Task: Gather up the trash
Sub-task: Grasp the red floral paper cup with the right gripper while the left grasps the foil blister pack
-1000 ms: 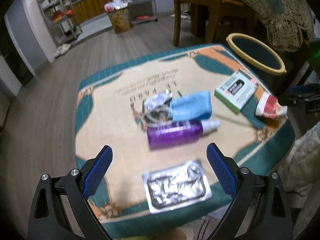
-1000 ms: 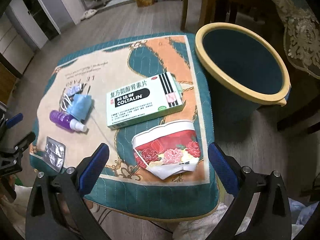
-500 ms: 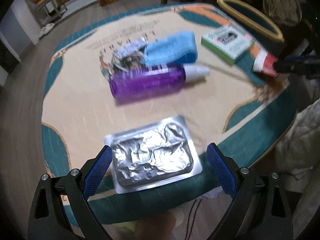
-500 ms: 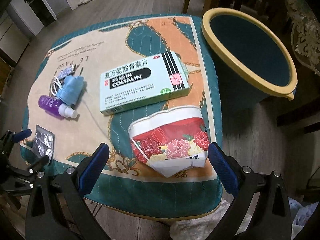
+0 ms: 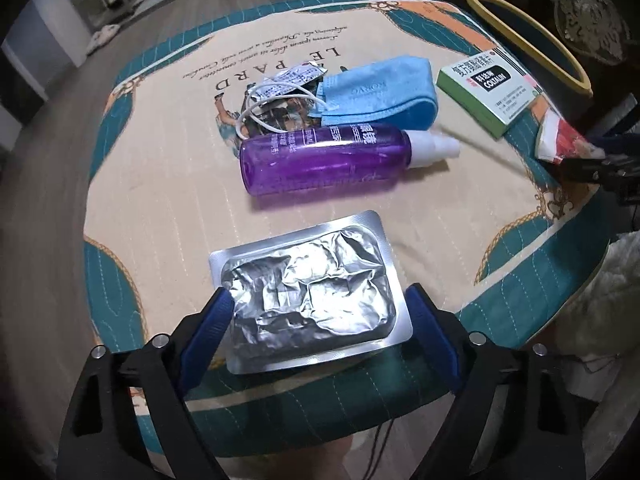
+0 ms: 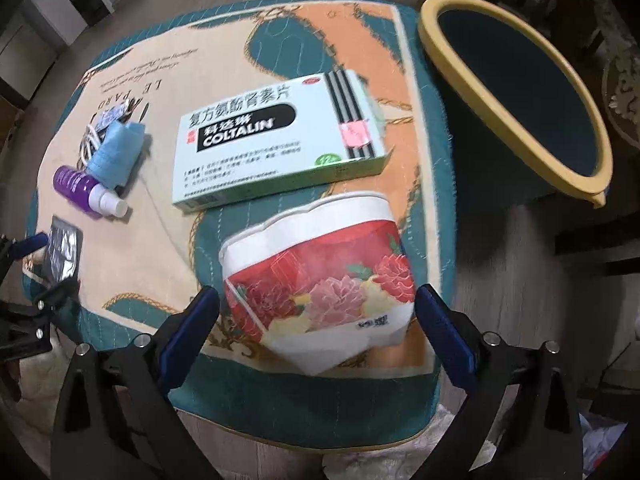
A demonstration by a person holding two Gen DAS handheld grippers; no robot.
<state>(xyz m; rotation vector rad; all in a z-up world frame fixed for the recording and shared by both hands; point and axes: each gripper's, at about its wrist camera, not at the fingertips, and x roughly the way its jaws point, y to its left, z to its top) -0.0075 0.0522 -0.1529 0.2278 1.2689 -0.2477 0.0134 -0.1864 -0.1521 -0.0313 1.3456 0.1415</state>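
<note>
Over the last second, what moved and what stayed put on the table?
Both claws came down. The left claw now straddles the foil blister pack; the right claw straddles the flattened floral paper cup. Both have just been closing slightly, neither gripping yet. The purple bottle, blue mask, medicine box and bin lie as before.

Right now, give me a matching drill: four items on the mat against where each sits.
Items:
1. foil blister pack
2. crushed floral cup
3. purple spray bottle
4. Coltalin box

Places:
A. nearest the bin
B. between the right gripper fingers
C. beside the blue face mask
D. between the left gripper fingers

Pairs: 1-D, 2-B, 3-C, 4-A
</note>
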